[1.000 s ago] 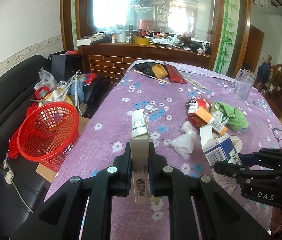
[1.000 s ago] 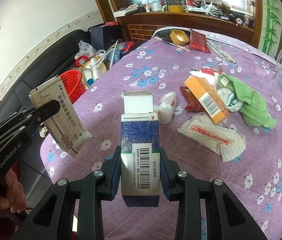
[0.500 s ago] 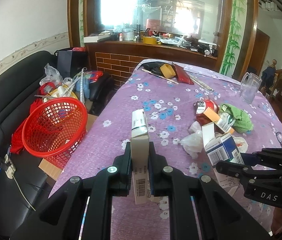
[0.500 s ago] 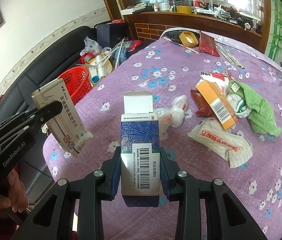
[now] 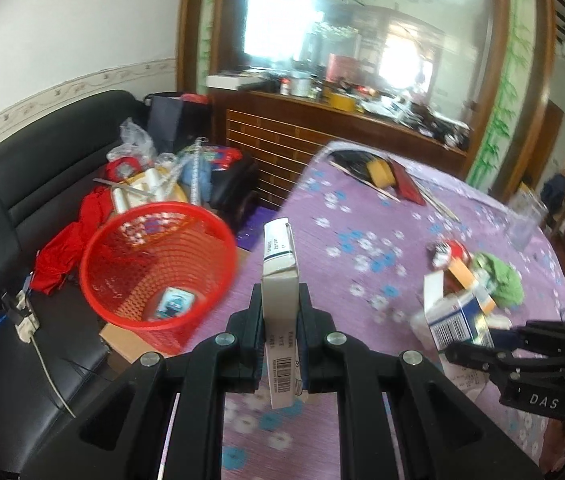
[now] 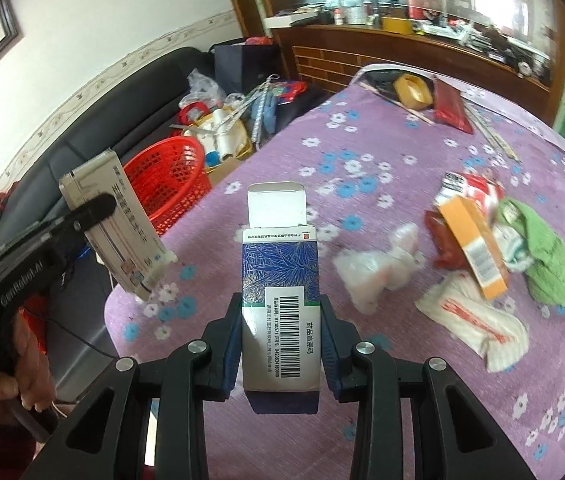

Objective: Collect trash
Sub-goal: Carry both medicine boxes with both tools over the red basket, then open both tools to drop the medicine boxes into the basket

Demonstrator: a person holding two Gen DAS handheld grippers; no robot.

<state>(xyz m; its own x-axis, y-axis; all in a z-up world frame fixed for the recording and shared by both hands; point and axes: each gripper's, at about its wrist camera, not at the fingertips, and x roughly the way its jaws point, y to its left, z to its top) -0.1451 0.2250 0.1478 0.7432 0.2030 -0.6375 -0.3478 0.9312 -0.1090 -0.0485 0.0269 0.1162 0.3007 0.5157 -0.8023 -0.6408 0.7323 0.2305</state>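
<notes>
A table [image 6: 422,168] under a purple flowered cloth fills the right of both views; a black sofa [image 5: 10,184] stands along its left side. A red basket [image 5: 154,268] sits beside the table's edge, below table level, with one small packet [image 5: 172,302] in its bottom. On the cloth lie a green rag [image 6: 542,256], a white wrapper [image 6: 478,320], an orange box [image 6: 474,248] and a crumpled tissue [image 6: 378,268], grouped close together. The left gripper [image 5: 281,322] pinches a grey box [image 5: 280,280] edge-on, held above the table's edge just right of the basket. The right gripper [image 6: 280,324] pinches a blue box [image 6: 280,280], flap open, above the cloth.
</notes>
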